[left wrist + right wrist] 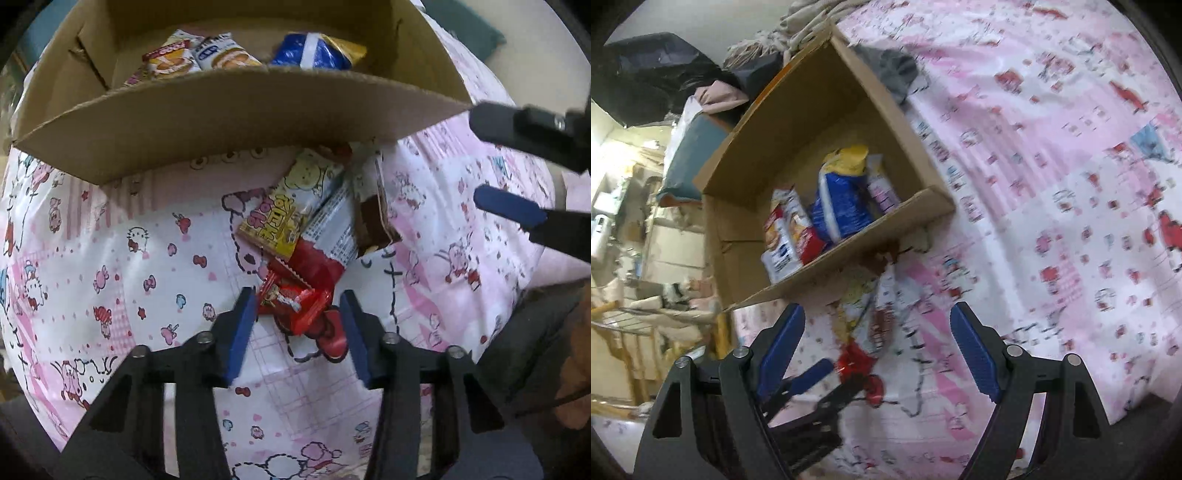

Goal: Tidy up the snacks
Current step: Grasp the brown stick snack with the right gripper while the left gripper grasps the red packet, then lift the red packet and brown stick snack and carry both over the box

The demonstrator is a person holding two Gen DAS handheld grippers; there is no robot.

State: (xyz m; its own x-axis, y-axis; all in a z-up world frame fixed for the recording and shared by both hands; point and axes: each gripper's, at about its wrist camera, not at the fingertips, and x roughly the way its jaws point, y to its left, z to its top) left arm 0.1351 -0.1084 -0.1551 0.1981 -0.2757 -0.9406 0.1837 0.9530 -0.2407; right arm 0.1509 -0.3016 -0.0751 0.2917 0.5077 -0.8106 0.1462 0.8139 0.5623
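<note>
Left tongs (297,308) straddle red snack packet (295,302), seemingly unclamped; right tongs (877,325) released.

Right wrist view is pretty smeared, the sheet (1052,177) print is unreadable. The box (229,122) wall hides the lower halves of its packets (207,55), plus the pile's (314,214) top ends.

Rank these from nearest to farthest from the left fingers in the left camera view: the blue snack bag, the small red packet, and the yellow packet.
1. small red packet: right between the left gripper fingers, on the patterned cloth.
2. yellow packet: just beyond it, in the pile in front of the cardboard box.
3. blue snack bag: farthest, inside the box.
</note>
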